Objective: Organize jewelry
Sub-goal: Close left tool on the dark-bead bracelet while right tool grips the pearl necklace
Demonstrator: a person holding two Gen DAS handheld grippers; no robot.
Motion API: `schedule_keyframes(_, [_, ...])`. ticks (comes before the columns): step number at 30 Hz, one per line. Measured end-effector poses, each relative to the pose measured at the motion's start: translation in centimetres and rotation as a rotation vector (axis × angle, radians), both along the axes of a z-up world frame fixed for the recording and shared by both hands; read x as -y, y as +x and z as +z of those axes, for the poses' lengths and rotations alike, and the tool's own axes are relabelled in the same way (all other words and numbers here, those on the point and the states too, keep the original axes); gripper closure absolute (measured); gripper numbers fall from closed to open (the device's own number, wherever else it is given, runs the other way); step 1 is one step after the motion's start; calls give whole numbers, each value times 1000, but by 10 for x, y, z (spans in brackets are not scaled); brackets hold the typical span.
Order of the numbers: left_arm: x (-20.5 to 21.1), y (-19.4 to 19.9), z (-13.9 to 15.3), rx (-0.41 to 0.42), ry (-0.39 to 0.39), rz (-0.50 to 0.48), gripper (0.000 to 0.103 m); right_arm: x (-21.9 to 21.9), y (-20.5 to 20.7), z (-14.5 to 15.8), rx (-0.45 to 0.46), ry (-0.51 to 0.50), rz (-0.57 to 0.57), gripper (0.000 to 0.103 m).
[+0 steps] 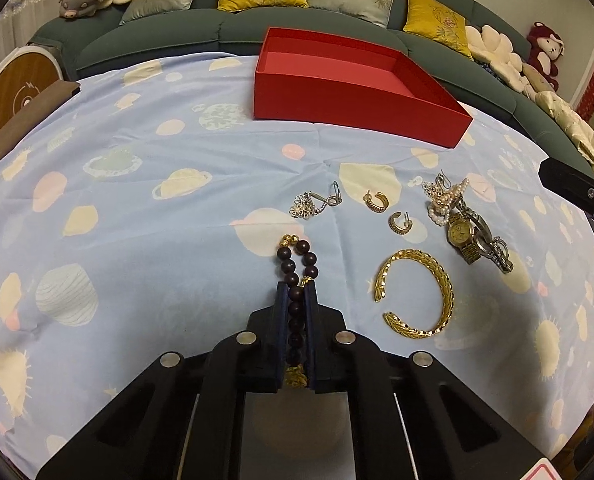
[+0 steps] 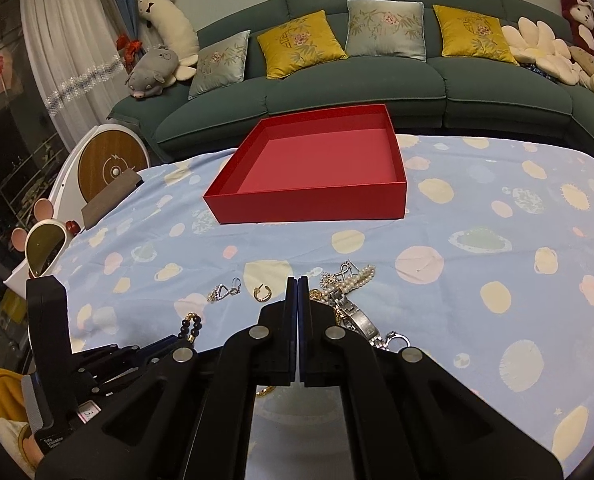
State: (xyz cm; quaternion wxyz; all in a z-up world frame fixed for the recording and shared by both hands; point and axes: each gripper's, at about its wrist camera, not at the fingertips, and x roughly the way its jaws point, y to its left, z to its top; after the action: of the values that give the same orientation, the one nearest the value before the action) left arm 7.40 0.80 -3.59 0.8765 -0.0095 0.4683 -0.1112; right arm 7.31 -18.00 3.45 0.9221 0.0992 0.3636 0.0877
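Dark bead bracelet (image 1: 297,276) sits pinched in my left claw (image 1: 295,292): the two pads press on one run of beads, so the strand runs down between them w/ a gold bead at the back near the claw's throat and the free loop poking out in front toward the box. I grip along the strand, not across the loop, b/c round beads roll off flat pads otherwise. Can't tell if the loop's far end touches the cloth or hangs just above it.

Just right of it on the worktop (image 1: 145,208) lies the open gold bangle (image 1: 417,296), flat, gap facing left. Beyond that, two small gold hoop earrings (image 1: 377,202), apart from each other, and a silver drop earring (image 1: 313,202) left of them. Further right is the tangle: pearl strand (image 1: 447,200), gold-face watch (image 1: 463,236) and a silver link watch band all heaped and touching. That pile I judge trickiest, one pull prob drags the rest.

My right claw (image 2: 298,292) is pressed together w/ nothing seen between the pads, hovering over the left edge of that heap, so it hides part of it. Closed like that it's parked, not picking.

Red box (image 2: 313,200) stands open at the far side of the worktop, near the sofa (image 2: 337,80), and looks empty inside, so sorting is at the start I'd say. All pieces lie between me and the box, so each one has a short straight carry forward. The bracelet looks to be first in.
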Motion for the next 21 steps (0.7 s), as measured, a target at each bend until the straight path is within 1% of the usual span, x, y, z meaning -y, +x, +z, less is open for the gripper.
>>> schedule_keyframes(4, [3,-3,6,11,-4,-14,98,8,-2,3,6,-2,-19,103])
schedule_keyframes(7, [3,-5,10,19,-10,-14,98,15,5,-6,-37,5,-37,102])
schedule_keyframes(10, [3,-5,15,29,-16,-13,98,21,16,-20,-92,21,-58,96])
schedule_keyframes(13, [0,-3,20,33,-30,-8,98,24,30,-34,-133,42,-74,81])
schedule_keyframes(14, [0,-2,21,35,-32,-8,98,25,33,-38,-144,51,-78,77])
schedule_keyframes(15, [0,-2,22,39,-33,-8,98,25,37,-42,-157,65,-81,76])
schedule_keyframes(18, [0,-1,25,42,-42,-14,98,26,48,-52,-192,117,-86,76])
schedule_keyframes(21, [-1,-1,28,44,-57,-22,98,23,58,-60,-218,128,-93,76])
